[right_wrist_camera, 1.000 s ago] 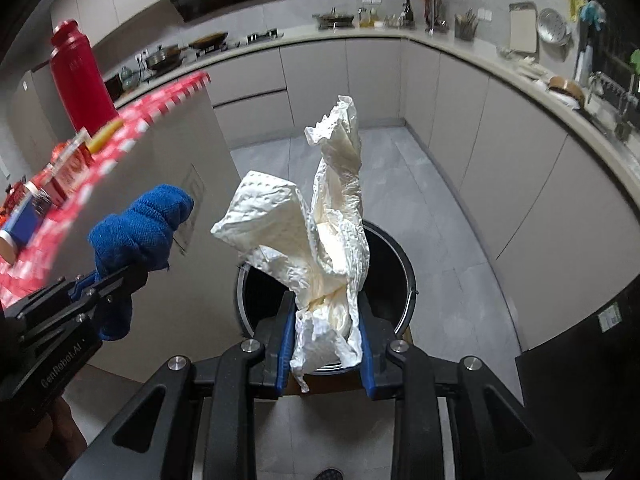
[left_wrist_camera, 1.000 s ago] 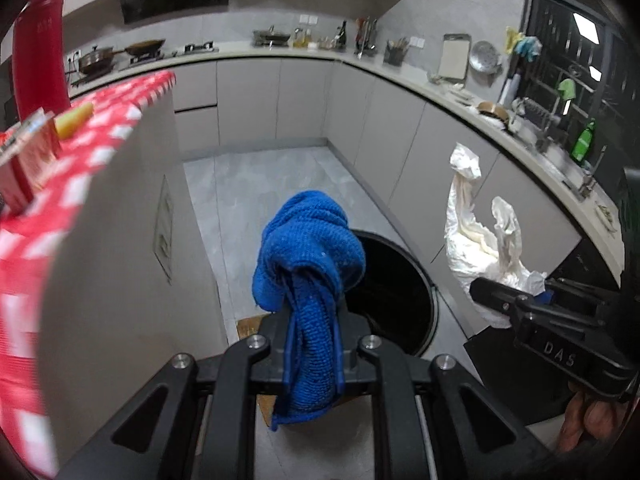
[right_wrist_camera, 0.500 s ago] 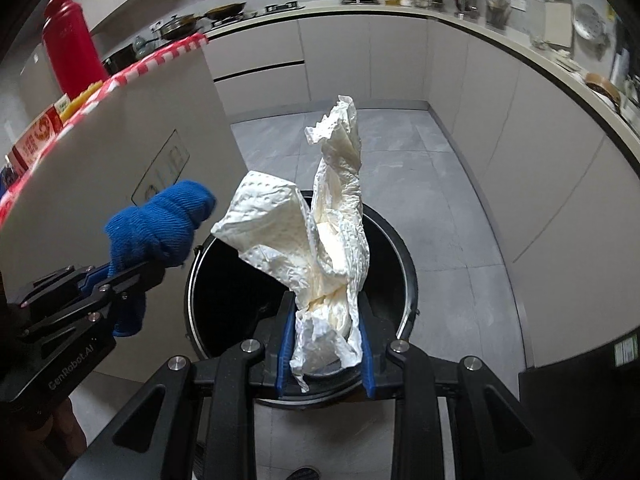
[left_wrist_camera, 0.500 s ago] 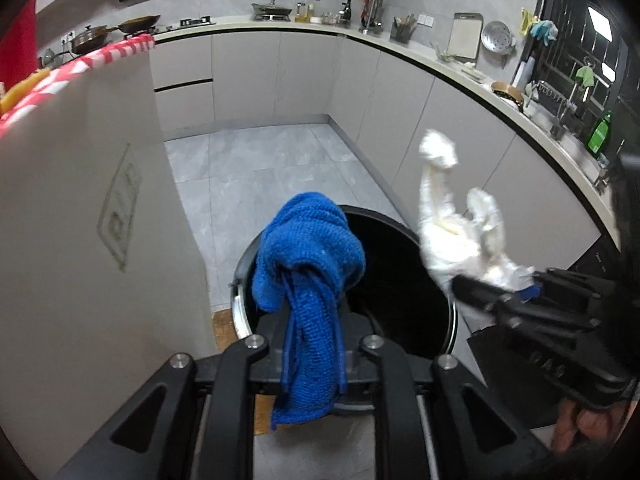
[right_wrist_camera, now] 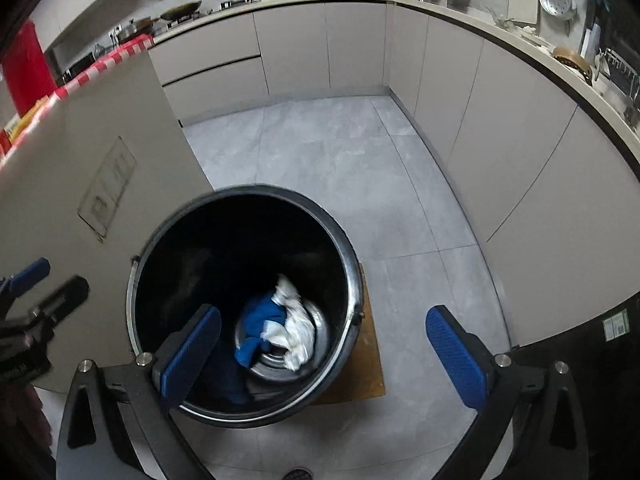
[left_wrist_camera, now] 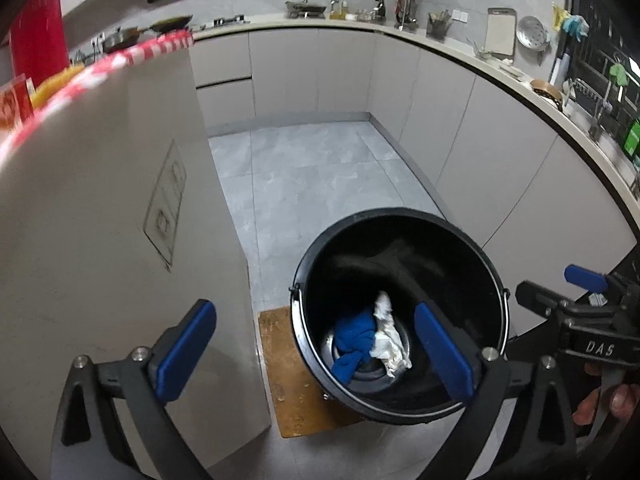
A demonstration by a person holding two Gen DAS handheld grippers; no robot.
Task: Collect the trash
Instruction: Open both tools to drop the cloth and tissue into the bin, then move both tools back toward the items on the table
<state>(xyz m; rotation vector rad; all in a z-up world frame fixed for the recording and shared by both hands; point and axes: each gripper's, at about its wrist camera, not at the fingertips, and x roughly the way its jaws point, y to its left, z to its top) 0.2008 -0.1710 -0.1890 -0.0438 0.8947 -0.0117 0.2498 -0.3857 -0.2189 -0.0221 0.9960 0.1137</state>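
Observation:
A black round trash bin (left_wrist_camera: pixel 472 248) stands on the grey floor; it also shows in the right wrist view (right_wrist_camera: pixel 160 240). At its bottom lie a blue cloth (left_wrist_camera: pixel 354 334) (right_wrist_camera: pixel 260 316) and a crumpled white paper towel (left_wrist_camera: pixel 388 340) (right_wrist_camera: pixel 296 324), touching each other. My left gripper (left_wrist_camera: pixel 314 348) is open and empty above the bin's near rim. My right gripper (right_wrist_camera: pixel 324 348) is open and empty above the bin's right side. The right gripper shows at the right edge of the left wrist view (left_wrist_camera: pixel 576 304); the left one shows at the left edge of the right wrist view (right_wrist_camera: pixel 36 304).
A beige island wall (left_wrist_camera: pixel 100 208) with a red checked cloth (left_wrist_camera: pixel 132 56) on top stands close on the left. A brown mat (left_wrist_camera: pixel 288 368) lies under the bin. Grey cabinets (left_wrist_camera: pixel 480 152) and a cluttered counter curve along the back and right.
Both grippers have opened. The blue cloth and the white paper towel have dropped from the jaws to the bottom of the bin. Both grippers have moved lower over the bin.

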